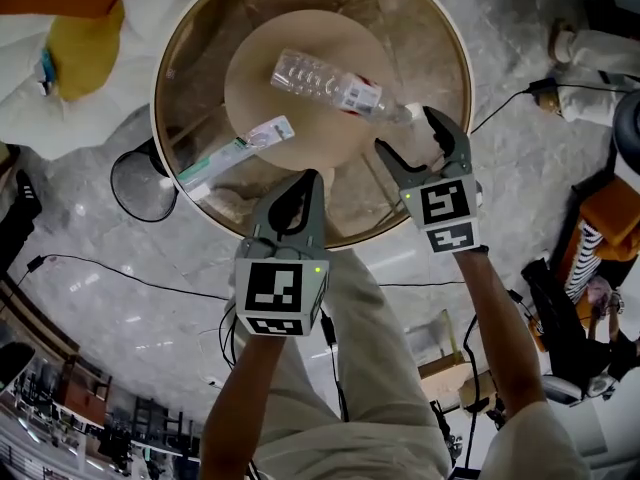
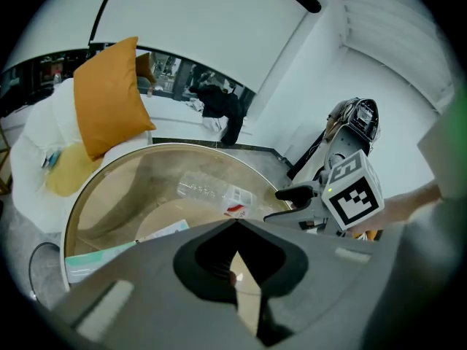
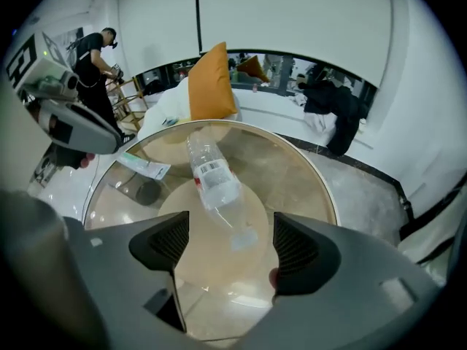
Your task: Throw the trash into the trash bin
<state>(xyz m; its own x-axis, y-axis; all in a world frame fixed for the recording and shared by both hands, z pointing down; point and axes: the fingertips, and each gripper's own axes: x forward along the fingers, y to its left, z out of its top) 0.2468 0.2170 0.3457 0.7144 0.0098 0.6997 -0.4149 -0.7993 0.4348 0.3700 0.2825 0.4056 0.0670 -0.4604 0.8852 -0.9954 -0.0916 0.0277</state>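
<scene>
Plastic bottle (image 1: 325,83) lies on the table (image 1: 200,48), uncollected; packet (image 1: 235,153) at its eight o'clock; right tongs (image 1: 410,133) spread about its cap end, not pinching; left tongs (image 1: 308,180) pressed together, empty; nothing binned yet, I judge.

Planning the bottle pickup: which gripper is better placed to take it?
Right. The right gripper stands open with the cap end of the bottle lined up between its jaws; the left gripper is shut at the table rim.
</scene>
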